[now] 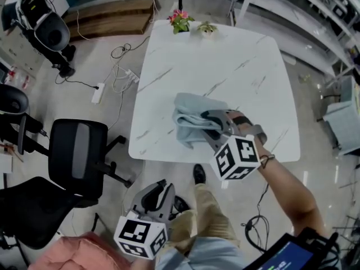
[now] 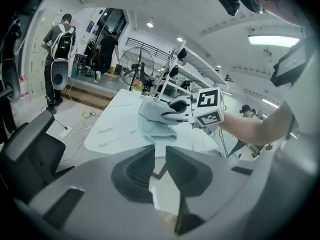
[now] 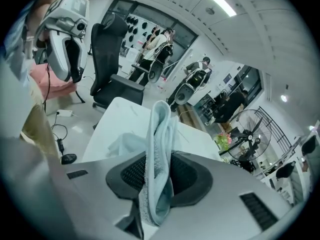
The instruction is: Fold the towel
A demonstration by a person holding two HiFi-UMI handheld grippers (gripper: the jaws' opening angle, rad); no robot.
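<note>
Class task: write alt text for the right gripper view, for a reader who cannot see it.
A pale blue towel is pinched between the dark fingers of the right gripper, its loose end lying on a white table. Behind stand a black office chair and several people.

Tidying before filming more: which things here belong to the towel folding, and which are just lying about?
In use: light blue terry towel, right tool gripping it, left tool, white marble-patterned table.
Lying about: pink potted flowers, small green potted plant, black office chair, white power strip.

One towel [image 1: 191, 125], one table [image 1: 225, 66], two plants [image 1: 180, 21] [image 1: 207, 28] (small)
</note>
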